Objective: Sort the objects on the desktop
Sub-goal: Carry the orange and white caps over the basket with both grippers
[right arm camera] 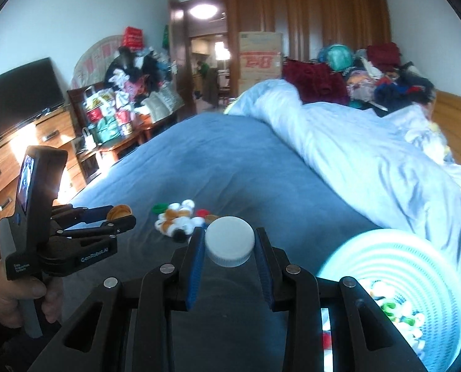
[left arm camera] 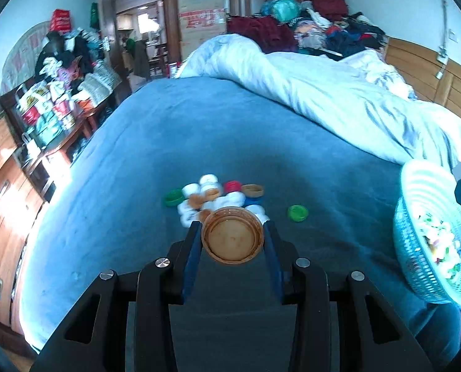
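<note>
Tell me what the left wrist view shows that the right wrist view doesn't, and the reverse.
Only the left wrist view: a lone green cap lying apart from the pile, and the open inside of the brown cap held by the left gripper.

Only the right wrist view: the television, the hand holding the left gripper from outside, and the white cap clamped in the right gripper.

Both: the cap pile on the blue bedcover, and the basket already holding caps.
</note>
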Motion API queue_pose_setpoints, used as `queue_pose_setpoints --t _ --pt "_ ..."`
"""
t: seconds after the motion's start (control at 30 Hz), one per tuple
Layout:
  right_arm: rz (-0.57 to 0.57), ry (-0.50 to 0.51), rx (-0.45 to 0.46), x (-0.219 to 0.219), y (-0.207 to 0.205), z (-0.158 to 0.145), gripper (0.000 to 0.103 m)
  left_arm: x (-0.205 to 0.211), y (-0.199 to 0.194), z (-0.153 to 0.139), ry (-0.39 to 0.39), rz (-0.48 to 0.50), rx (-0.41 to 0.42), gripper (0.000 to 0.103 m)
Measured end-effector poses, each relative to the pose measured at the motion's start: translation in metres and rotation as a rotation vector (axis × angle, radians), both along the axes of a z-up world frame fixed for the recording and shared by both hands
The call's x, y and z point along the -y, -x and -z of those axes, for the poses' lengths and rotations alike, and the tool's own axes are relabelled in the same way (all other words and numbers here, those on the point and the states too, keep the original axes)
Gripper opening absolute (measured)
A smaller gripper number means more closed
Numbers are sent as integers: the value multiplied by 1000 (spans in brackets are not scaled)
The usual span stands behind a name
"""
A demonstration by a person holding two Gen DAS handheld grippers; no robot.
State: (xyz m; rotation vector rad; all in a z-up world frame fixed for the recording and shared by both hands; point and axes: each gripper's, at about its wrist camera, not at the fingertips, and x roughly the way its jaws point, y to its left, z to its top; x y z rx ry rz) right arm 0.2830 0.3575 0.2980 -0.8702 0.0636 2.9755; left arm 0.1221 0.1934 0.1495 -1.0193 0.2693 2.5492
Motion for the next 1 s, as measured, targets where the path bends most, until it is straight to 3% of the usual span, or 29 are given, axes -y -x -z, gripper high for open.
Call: queue_pose_setpoints --t 0.5,0.73,1.0 --pt "216 1 -24 -95 -62 -21 35 -132 -41 -43 -80 283 46 34" --pt "311 8 3 -137 -80 -22 35 -198 -52 -50 -37 373 68 34" --pt "370 76 77 -178 -91 -6 35 -263 -68 -37 59 498 176 34"
